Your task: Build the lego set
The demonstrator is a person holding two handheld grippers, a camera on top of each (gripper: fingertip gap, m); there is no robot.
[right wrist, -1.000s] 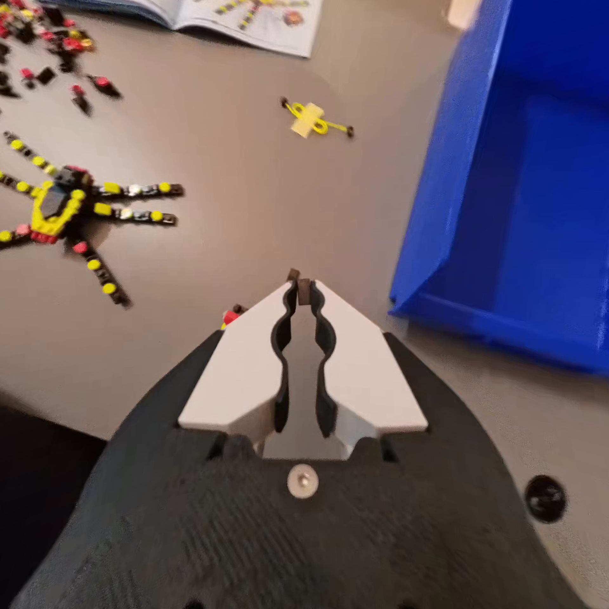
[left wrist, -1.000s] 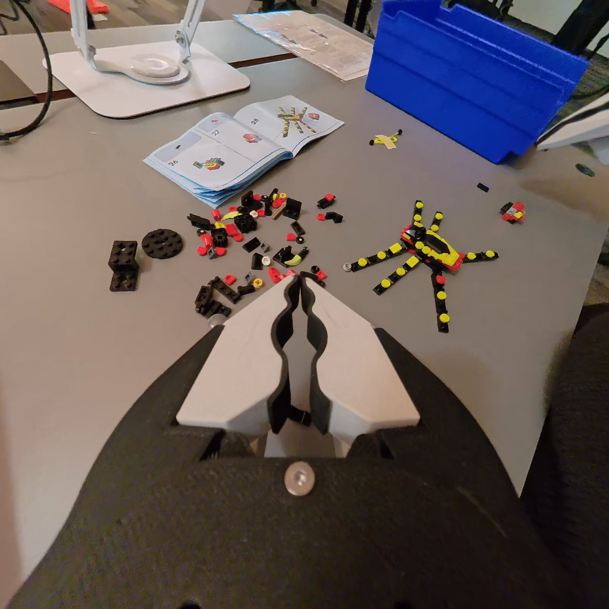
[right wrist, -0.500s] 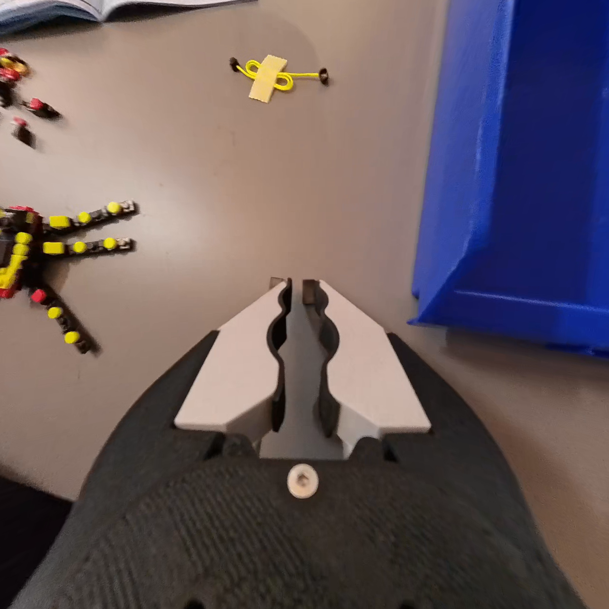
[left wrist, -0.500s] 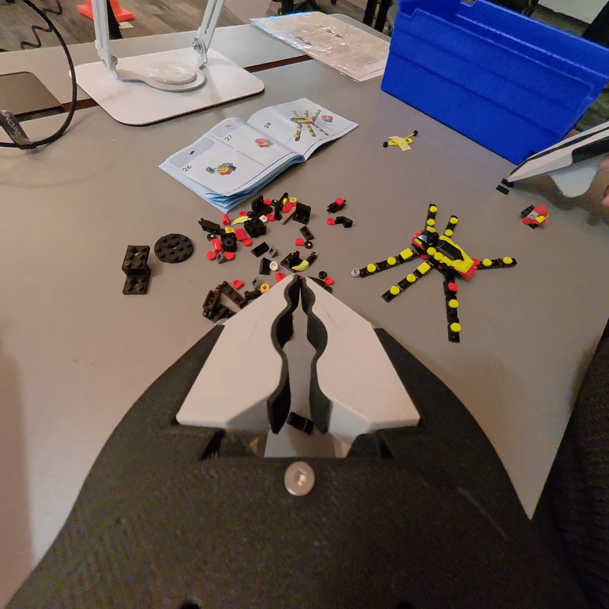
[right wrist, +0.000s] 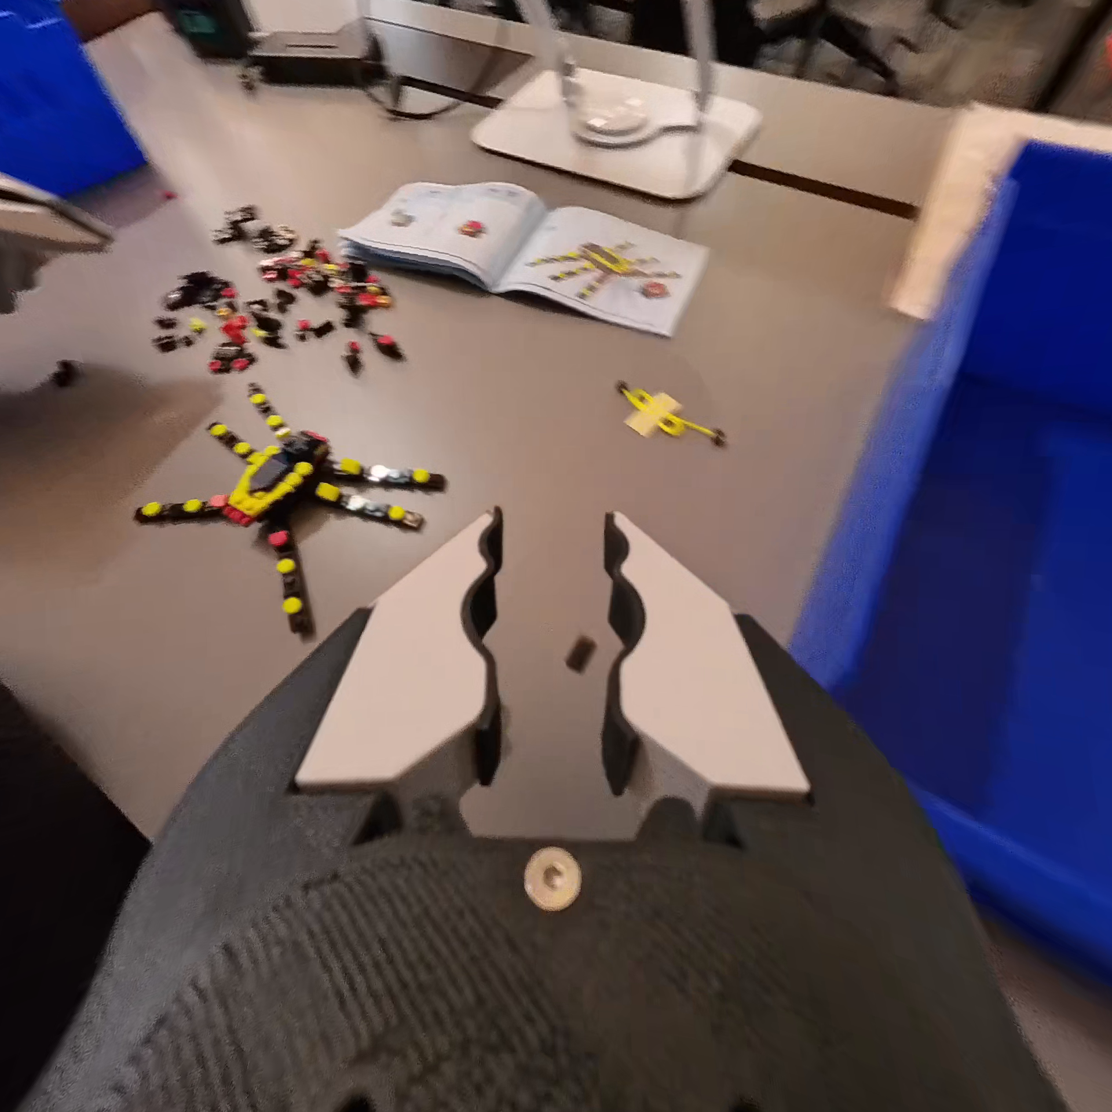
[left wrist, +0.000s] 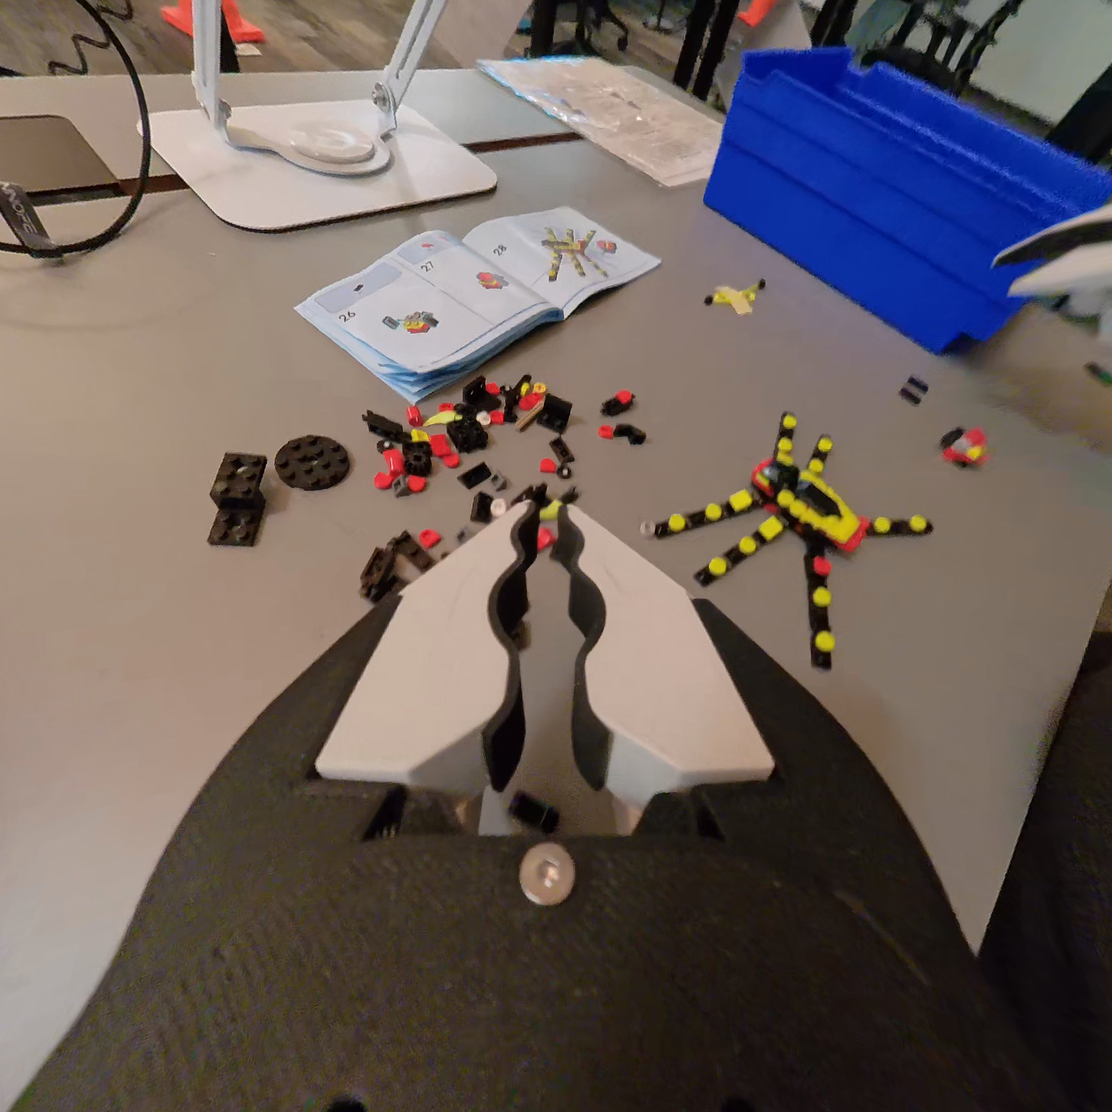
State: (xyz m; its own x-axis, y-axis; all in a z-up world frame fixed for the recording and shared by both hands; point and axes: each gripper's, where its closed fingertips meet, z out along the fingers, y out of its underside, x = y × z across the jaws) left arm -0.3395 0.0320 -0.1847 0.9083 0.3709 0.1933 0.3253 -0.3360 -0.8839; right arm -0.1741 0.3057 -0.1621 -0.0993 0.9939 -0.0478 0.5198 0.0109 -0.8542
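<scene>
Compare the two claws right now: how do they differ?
The right claw stands wide open, while the left claw is nearly closed, with a narrow gap. The right claw hangs over bare table with a small dark piece below it; the left claw points into the loose brick pile. Neither claw grips anything.

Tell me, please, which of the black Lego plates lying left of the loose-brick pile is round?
The round black studded plate, nearest the pile. The other two, a raised black block and a flat black plate on its far side, are rectangular.
</scene>
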